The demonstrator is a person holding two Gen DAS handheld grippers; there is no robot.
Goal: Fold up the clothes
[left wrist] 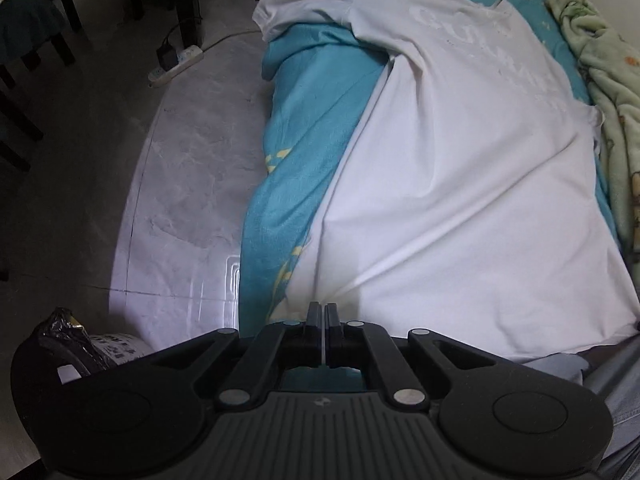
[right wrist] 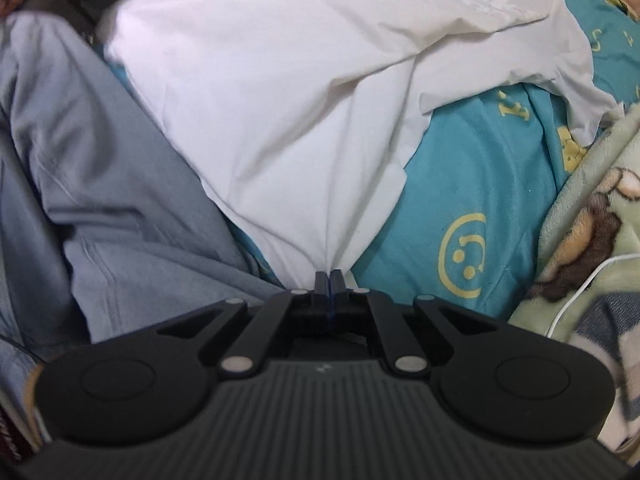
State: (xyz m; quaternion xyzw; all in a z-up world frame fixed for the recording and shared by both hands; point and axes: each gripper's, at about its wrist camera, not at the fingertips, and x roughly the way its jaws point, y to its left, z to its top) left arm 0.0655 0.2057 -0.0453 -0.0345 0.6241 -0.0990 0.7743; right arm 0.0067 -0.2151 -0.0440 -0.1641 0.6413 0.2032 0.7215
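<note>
A white T-shirt (left wrist: 460,168) with faint white lettering lies spread on a teal bed sheet (left wrist: 316,120), its sleeve reaching the bed's left edge. My left gripper (left wrist: 322,307) is shut on the shirt's near hem corner, and the cloth puckers toward its fingers. In the right wrist view the same white T-shirt (right wrist: 288,100) stretches away from my right gripper (right wrist: 329,274), which is shut on another hem corner. Cloth draws to a point between those fingers.
A person's grey-blue trouser leg (right wrist: 100,160) lies left of the shirt. A green fleece blanket (left wrist: 600,80) bunches along the bed's right side, with a white cable (right wrist: 580,284) on it. Grey tiled floor (left wrist: 188,184), a power strip (left wrist: 176,65) and dark chair legs lie left.
</note>
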